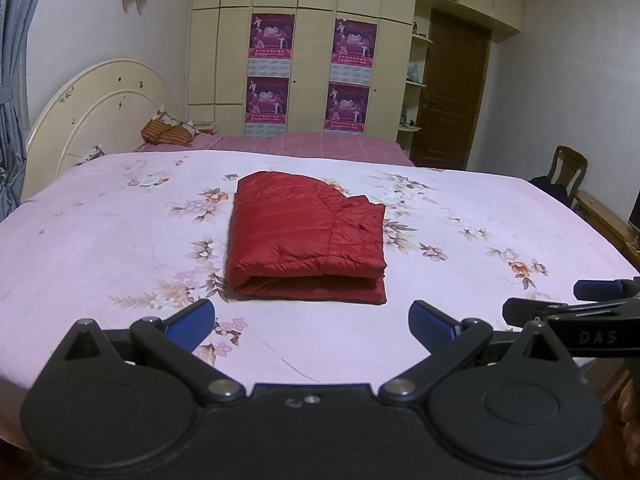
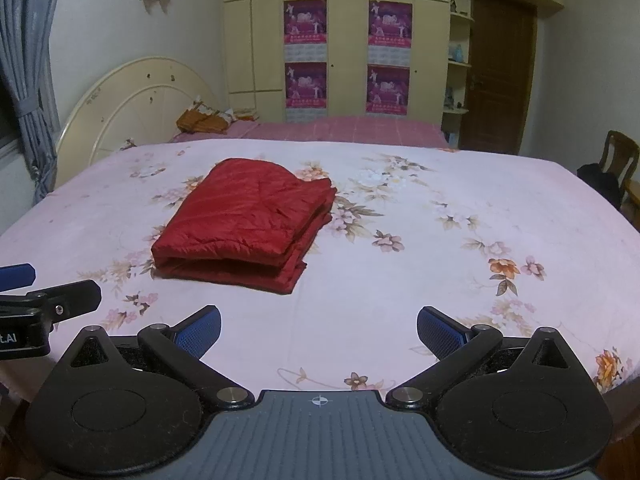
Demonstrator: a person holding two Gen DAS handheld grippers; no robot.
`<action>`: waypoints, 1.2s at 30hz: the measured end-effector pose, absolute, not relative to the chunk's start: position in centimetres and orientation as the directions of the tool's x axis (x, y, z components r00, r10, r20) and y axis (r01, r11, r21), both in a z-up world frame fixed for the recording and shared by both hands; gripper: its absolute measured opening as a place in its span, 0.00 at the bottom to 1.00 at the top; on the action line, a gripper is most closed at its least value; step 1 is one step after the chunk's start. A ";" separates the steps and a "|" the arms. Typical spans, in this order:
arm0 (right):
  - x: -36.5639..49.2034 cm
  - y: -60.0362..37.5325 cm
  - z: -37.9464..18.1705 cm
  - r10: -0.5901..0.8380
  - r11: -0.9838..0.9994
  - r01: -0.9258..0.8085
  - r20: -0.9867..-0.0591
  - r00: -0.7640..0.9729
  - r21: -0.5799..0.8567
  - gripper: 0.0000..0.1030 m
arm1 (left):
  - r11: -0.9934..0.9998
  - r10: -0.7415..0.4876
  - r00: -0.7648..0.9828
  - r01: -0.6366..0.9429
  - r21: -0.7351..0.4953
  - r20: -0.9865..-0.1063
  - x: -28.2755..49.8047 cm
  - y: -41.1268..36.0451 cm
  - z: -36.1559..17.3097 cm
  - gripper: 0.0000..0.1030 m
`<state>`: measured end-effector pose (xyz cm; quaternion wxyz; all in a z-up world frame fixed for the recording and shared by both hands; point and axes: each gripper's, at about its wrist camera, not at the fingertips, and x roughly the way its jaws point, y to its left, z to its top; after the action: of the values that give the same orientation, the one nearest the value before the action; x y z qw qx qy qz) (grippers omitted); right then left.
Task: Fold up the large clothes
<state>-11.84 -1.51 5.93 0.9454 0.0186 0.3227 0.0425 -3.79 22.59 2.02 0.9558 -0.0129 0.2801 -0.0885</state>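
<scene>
Your left gripper (image 1: 312, 322) hangs over the near edge of the bed with its blue-padded fingers (image 1: 191, 324) spread wide and nothing between them. Your right gripper (image 2: 319, 330) is likewise released, its blue pads (image 2: 440, 334) splayed apart over bare sheet, gripping nothing. Each gripper shows at the edge of the other's view: the right one enters the left wrist view from the right side, and the left one pokes into the right wrist view from the left side, so the two sit side by side at the foot of the bed.

The red quilted jacket (image 1: 306, 240) lies folded into a compact, layered rectangle on the floral pink bedsheet (image 1: 100, 240), roughly in the middle of the bed and well ahead of both grippers. Its near edge shows a rounded fold with stacked layers beneath. In the right wrist view the jacket (image 2: 246, 224) sits ahead and to the left of that gripper, with its layered edges visible along its right side. Neither gripper touches it.

Beyond the floral sheet (image 2: 440, 240) you can see a pink checked cover (image 1: 312, 145), a cream round headboard (image 1: 100, 108) with a striped orange cloth (image 1: 170, 134) bundled beside it, a cream wardrobe (image 1: 312, 60) carrying four purple posters, a brown door (image 1: 452, 92), and a wooden chair (image 1: 566, 172) at the right
</scene>
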 end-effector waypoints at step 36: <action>-11.7 -2.3 6.2 0.100 0.995 -0.071 -0.603 0.792 0.072 1.00 | 0.984 -0.170 0.830 0.167 -0.053 -0.532 -3.6 22.4 2.2 1.00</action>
<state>-11.71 -2.28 6.22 0.9462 0.0229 0.3197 0.0450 -3.59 22.37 2.21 0.9565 -0.0020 0.2781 -0.0881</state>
